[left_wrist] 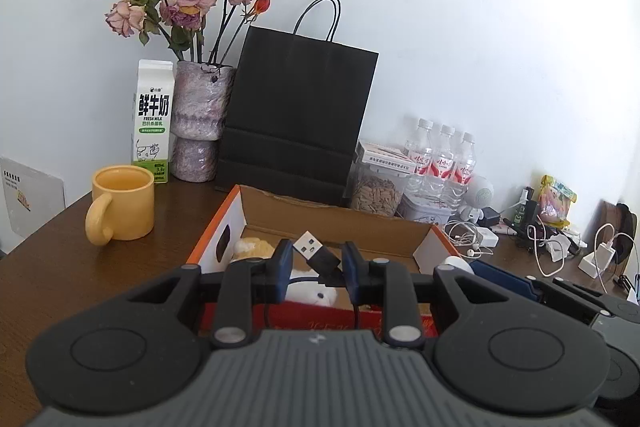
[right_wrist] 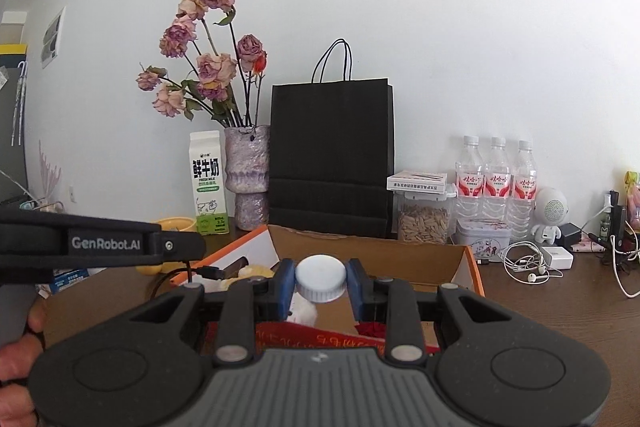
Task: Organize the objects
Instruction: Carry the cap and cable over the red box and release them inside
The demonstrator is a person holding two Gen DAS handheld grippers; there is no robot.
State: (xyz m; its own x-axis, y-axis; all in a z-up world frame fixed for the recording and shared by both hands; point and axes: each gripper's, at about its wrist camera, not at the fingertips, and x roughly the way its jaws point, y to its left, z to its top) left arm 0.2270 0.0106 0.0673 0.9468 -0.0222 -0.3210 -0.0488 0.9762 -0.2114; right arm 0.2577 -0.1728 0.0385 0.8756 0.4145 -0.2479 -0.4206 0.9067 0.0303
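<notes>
My left gripper point(left_wrist: 317, 255) is shut on a black USB cable point(left_wrist: 320, 259); its silver plug sticks up between the blue pads. It hangs over an open cardboard box point(left_wrist: 340, 215) with an orange rim. The box holds a white plush toy point(left_wrist: 316, 293), something yellow and a red item. My right gripper point(right_wrist: 320, 273) is shut on a white screw-capped bottle point(right_wrist: 320, 277) above the same box point(right_wrist: 372, 247); only the cap shows. In the right wrist view the USB plug point(right_wrist: 210, 271) hangs from the left gripper at the box's left edge.
Along the wall stand a milk carton point(left_wrist: 154, 123), a vase of dried roses point(left_wrist: 202, 115), a black paper bag point(left_wrist: 300, 115), a seed jar point(left_wrist: 376, 195) and three water bottles point(left_wrist: 440, 155). A yellow mug point(left_wrist: 124, 201) sits left of the box. Chargers and cables point(right_wrist: 528, 263) lie to the right.
</notes>
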